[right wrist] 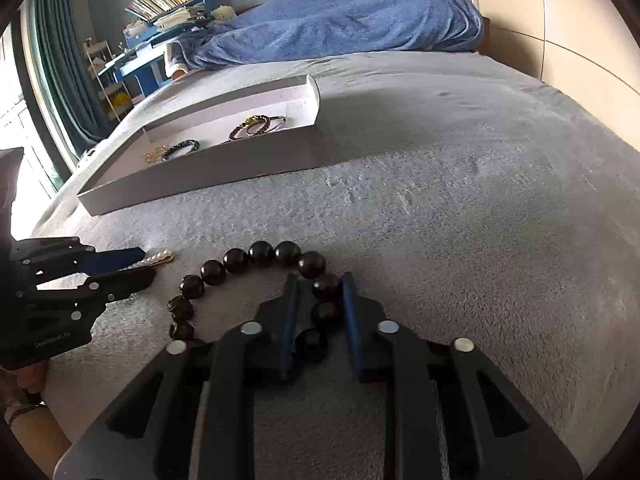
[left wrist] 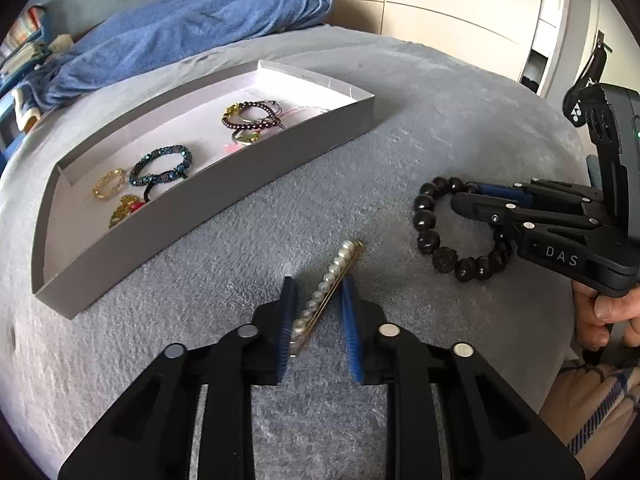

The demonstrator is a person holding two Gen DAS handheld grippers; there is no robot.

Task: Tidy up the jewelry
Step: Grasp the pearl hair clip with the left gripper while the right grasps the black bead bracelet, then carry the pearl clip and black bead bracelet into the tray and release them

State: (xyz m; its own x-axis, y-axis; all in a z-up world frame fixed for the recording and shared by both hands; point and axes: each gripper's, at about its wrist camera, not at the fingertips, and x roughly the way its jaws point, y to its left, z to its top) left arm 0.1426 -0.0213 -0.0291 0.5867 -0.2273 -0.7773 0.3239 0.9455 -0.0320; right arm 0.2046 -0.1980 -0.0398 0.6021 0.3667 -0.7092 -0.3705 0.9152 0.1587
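A grey plush bed cover (left wrist: 400,120) carries a shallow cardboard tray (left wrist: 200,204), grey outside and white inside. A white pearl hair clip on a gold bar (left wrist: 328,280) and a glossy black round-bead bracelet (right wrist: 260,256) lie on the grey. A teal beaded bracelet (left wrist: 160,164) sits in the tray. Behind, a blue blanket (right wrist: 340,16) is crumpled.

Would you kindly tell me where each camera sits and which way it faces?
Left wrist: sits on the left gripper, looking along its fingers at the pearl hair clip between them and the tray beyond; the right gripper and the person's hand show at right.
Right wrist: sits on the right gripper, looking across the bed at the black bead bracelet between its fingers; the left gripper shows at left.
Shared: tray, bracelet, clip, blue blanket.
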